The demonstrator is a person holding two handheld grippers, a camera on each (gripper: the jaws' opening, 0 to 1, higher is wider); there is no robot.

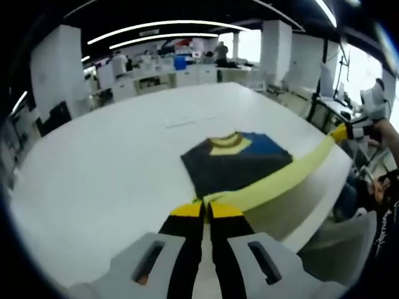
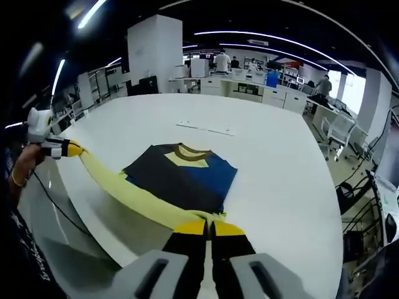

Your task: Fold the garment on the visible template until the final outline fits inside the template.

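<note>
A dark and blue garment [image 1: 240, 162] with a yellow collar lies flat on the white table [image 1: 93, 168]. Its long yellow edge [image 1: 280, 180] is pulled taut between both grippers, off the near table edge. My left gripper [image 1: 206, 208] is shut on one end of that yellow band. The right gripper [image 1: 341, 132] holds the other end, raised at the right. In the right gripper view the same garment [image 2: 187, 177] lies ahead, my right gripper [image 2: 209, 227] is shut on the yellow band [image 2: 124, 187], and the left gripper [image 2: 68, 149] grips its far end.
Thin pale marks [image 1: 190, 120] lie on the table beyond the garment, also seen as a strip [image 2: 206, 129]. A person's hand [image 2: 25, 165] holds the left gripper. Desks, chairs [image 2: 340, 134] and white pillars [image 2: 156, 50] ring the table, with people standing far back.
</note>
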